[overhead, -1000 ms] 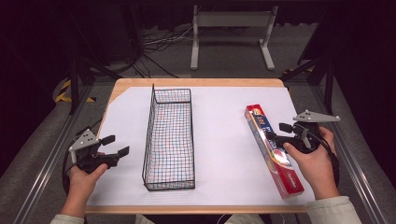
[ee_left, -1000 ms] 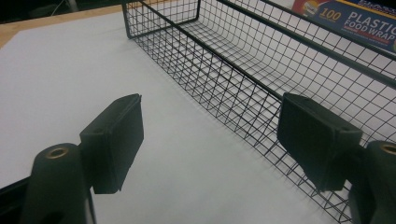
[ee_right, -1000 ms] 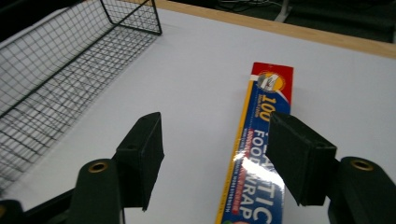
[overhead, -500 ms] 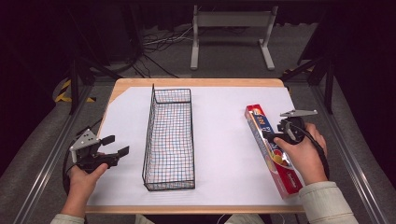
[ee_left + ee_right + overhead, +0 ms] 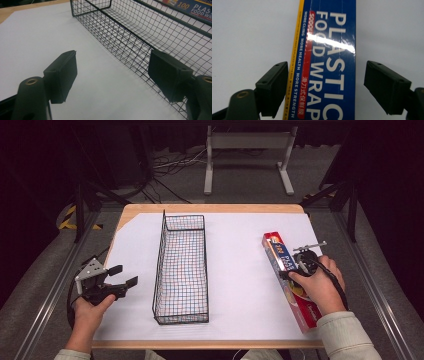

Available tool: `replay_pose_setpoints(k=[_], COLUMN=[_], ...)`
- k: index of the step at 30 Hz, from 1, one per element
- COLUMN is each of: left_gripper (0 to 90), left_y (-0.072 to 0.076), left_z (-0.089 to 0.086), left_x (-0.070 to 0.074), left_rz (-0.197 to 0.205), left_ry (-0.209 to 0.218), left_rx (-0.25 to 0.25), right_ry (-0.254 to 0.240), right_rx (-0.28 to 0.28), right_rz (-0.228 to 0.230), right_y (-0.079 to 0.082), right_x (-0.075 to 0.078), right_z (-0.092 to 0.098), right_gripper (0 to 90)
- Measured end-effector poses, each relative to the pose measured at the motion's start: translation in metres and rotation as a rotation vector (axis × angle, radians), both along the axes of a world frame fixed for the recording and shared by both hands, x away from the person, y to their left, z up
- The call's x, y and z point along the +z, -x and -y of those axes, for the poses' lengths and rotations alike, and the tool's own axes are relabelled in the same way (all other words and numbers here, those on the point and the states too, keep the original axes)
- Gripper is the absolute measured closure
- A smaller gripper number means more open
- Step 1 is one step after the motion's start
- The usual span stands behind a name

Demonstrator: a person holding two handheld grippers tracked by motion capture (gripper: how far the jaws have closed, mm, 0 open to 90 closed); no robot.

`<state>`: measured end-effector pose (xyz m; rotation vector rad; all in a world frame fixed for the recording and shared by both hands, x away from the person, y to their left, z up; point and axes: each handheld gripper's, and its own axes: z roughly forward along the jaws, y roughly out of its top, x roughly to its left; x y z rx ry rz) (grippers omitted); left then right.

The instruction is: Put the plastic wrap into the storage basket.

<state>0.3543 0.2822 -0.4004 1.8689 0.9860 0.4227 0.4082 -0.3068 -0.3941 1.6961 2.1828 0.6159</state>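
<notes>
Fingers of the right gripper (image 5: 325,92) spread wide, one on each side of the plastic wrap box (image 5: 327,62), pointing down at it; neither pad visibly touches the box. Box lies flat on the white sheet (image 5: 235,265) at the right side of the table (image 5: 210,208), long axis running away from the person. Left gripper (image 5: 125,276) held low over the sheet at the left, fingers apart, holding nothing, just beside the wire basket (image 5: 182,265). Basket stands mid-table, well apart from the box.
</notes>
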Motion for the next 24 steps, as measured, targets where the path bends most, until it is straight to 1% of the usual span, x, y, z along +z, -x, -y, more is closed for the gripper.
replay_pose_setpoints(k=[1, 3, 5, 7, 10, 11, 12, 14, 16, 18, 19, 22, 24], left_gripper=[24.1, 24.1, 24.1, 24.1, 24.1, 24.1, 24.3, 24.7, 25.1, 25.2, 25.3, 25.8, 25.8], left_y=[0.000, 0.000, 0.000, 0.000, 0.000, 0.000, 0.000, 0.001, 0.001, 0.001, 0.001, 0.001, 0.001], left_z=[0.000, 0.000, 0.000, 0.000, 0.000, 0.000, 0.000, 0.000, 0.000, 0.000, 0.000, 0.000, -0.001], left_x=[0.000, 0.000, 0.000, 0.000, -0.001, 0.000, 0.000, 0.000, 0.000, 0.000, 0.000, -0.001, 0.000], left_rz=[0.001, 0.002, 0.002, 0.003, 0.007, 0.010, 0.011, 0.010, 0.012, 0.013, 0.013, 0.010, 0.010], left_ry=[0.001, 0.002, 0.004, 0.003, 0.006, 0.005, 0.006, 0.012, 0.013, 0.013, 0.014, 0.015, 0.015], left_rx=[0.000, 0.000, 0.000, 0.000, 0.001, 0.000, -0.003, -0.007, -0.009, -0.010, -0.010, -0.011, -0.013], right_ry=[-0.012, -0.013, 0.000, 0.001, 0.014, 0.010, 0.006, 0.027, 0.051, 0.065, 0.081, 0.110, 0.116], right_rx=[-0.015, -0.018, -0.017, -0.014, -0.006, -0.031, -0.039, -0.023, -0.016, -0.042, -0.044, -0.043, -0.040], right_rz=[-0.024, -0.053, -0.066, -0.083, -0.099, -0.121, -0.147, -0.157, -0.181, -0.192, -0.197, -0.209, -0.217], right_y=[0.000, -0.001, -0.002, -0.003, -0.003, -0.002, -0.002, -0.003, -0.005, -0.006, -0.006, -0.008, -0.009], right_x=[-0.001, -0.003, -0.006, -0.008, -0.010, -0.009, -0.009, -0.009, -0.010, -0.010, -0.010, -0.009, -0.009], right_z=[0.000, -0.001, -0.001, -0.001, -0.003, -0.004, -0.005, -0.007, -0.008, -0.011, -0.013, -0.016, -0.016], right_gripper=[21.7, 24.6, 25.2, 25.9, 29.5, 33.3, 35.3, 35.6, 36.0, 37.7, 38.2, 38.9, 39.1])
